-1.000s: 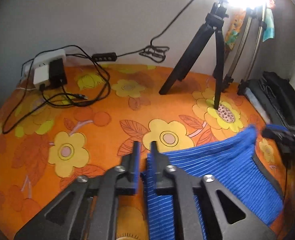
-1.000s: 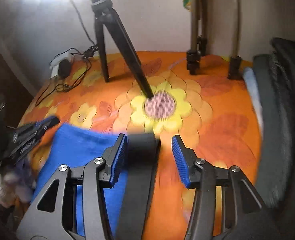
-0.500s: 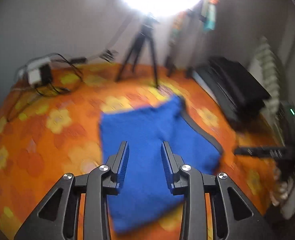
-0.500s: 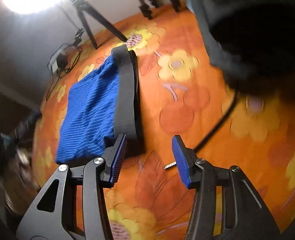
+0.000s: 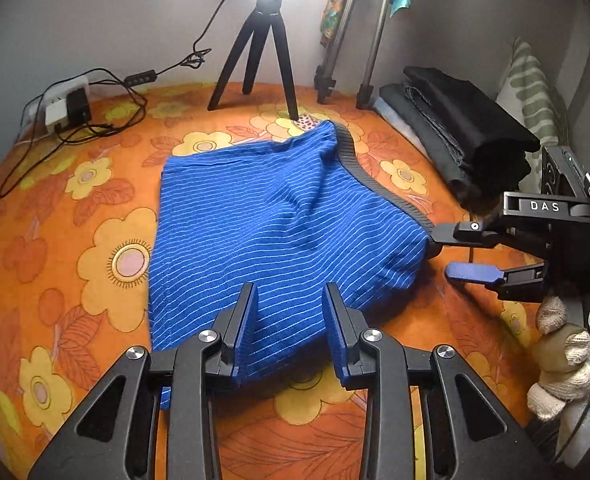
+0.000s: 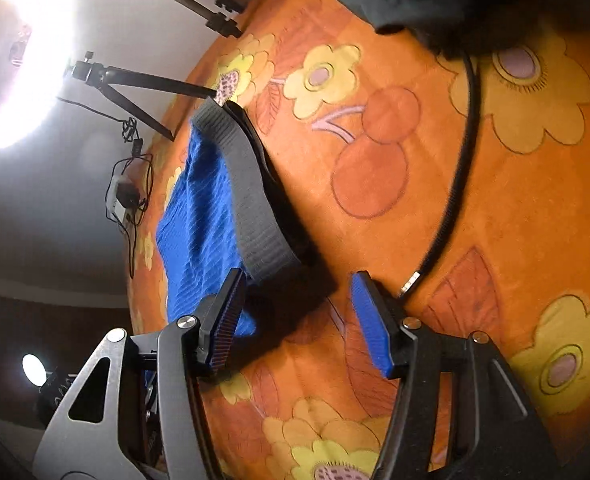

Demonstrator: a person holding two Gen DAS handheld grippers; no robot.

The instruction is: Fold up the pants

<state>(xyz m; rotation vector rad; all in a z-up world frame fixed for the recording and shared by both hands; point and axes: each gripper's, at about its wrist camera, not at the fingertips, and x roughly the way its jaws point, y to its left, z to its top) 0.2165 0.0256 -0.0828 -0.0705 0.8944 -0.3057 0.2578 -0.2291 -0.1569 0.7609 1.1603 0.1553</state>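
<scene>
The blue striped pants (image 5: 279, 224) lie folded flat on the orange flowered cloth (image 5: 75, 240), their grey waistband (image 5: 379, 178) along the right edge. My left gripper (image 5: 291, 320) is open and empty, just above the near edge of the pants. My right gripper (image 5: 451, 252) is open and empty, turned on its side at the near end of the waistband. In the right wrist view the right gripper (image 6: 299, 312) is open, with the waistband (image 6: 251, 200) and blue fabric (image 6: 199, 216) just ahead of its left finger.
A black tripod (image 5: 263, 52) and light stand legs (image 5: 351, 40) stand at the back. A power strip with cables (image 5: 67, 104) lies back left. Folded dark clothes (image 5: 463, 136) are stacked on the right. A black cable (image 6: 459, 184) lies on the cloth.
Both grippers have let go of the pants and pulled back toward me. The pants now lie folded on the cloth. The right gripper has rolled onto its side.
</scene>
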